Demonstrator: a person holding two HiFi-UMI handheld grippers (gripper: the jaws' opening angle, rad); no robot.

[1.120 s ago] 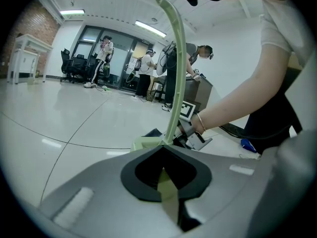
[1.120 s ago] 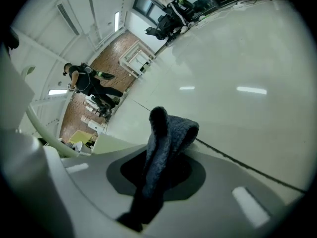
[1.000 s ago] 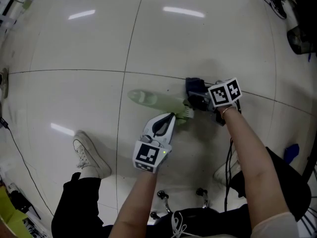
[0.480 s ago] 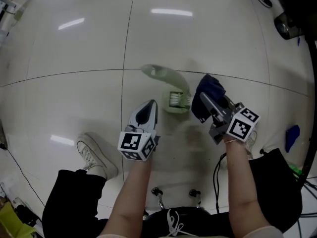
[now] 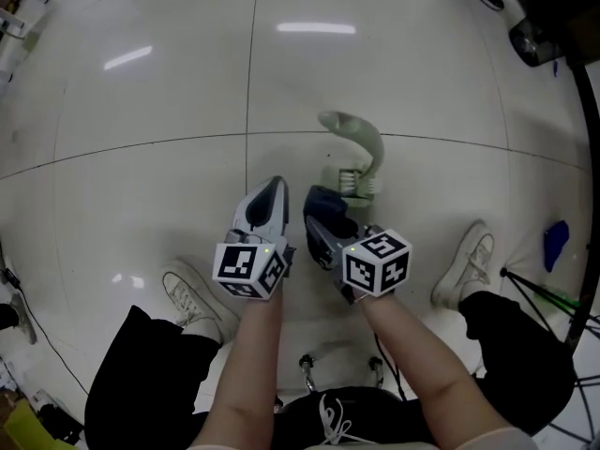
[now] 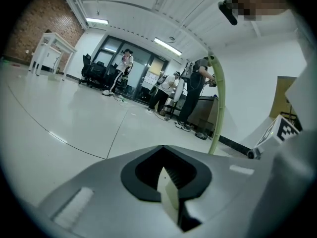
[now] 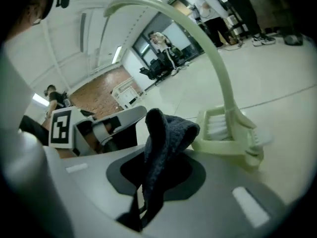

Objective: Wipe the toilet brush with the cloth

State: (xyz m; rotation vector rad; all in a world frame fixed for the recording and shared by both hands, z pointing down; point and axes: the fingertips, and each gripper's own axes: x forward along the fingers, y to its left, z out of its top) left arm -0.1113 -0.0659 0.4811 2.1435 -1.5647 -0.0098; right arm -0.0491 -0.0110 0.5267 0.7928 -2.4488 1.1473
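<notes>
The pale green toilet brush [image 5: 365, 145] stands on the white tile floor, its bristle head [image 5: 352, 184] down and its curved handle arching up. My right gripper [image 5: 323, 221] is shut on a dark blue cloth [image 5: 330, 206], just short of the brush head. In the right gripper view the cloth [image 7: 163, 143] sticks up out of the jaws [image 7: 143, 202] next to the brush head [image 7: 228, 133]. My left gripper [image 5: 272, 187] is shut and holds nothing, to the left of the brush and apart from it. In the left gripper view [image 6: 166, 192] the thin handle [image 6: 219, 103] rises to the right.
The person's white shoes [image 5: 192, 298] [image 5: 464, 262] flank both arms. A chair base with casters [image 5: 305, 366] sits near the bottom edge. A blue object [image 5: 555, 235] lies at the right, dark gear [image 5: 534, 37] at the top right. People stand far off [image 6: 168, 90].
The right gripper swung the cloth from the brush's right side to beside the left gripper. The left gripper drew back from the brush. The brush, first lying toward the left, now stands farther out.
</notes>
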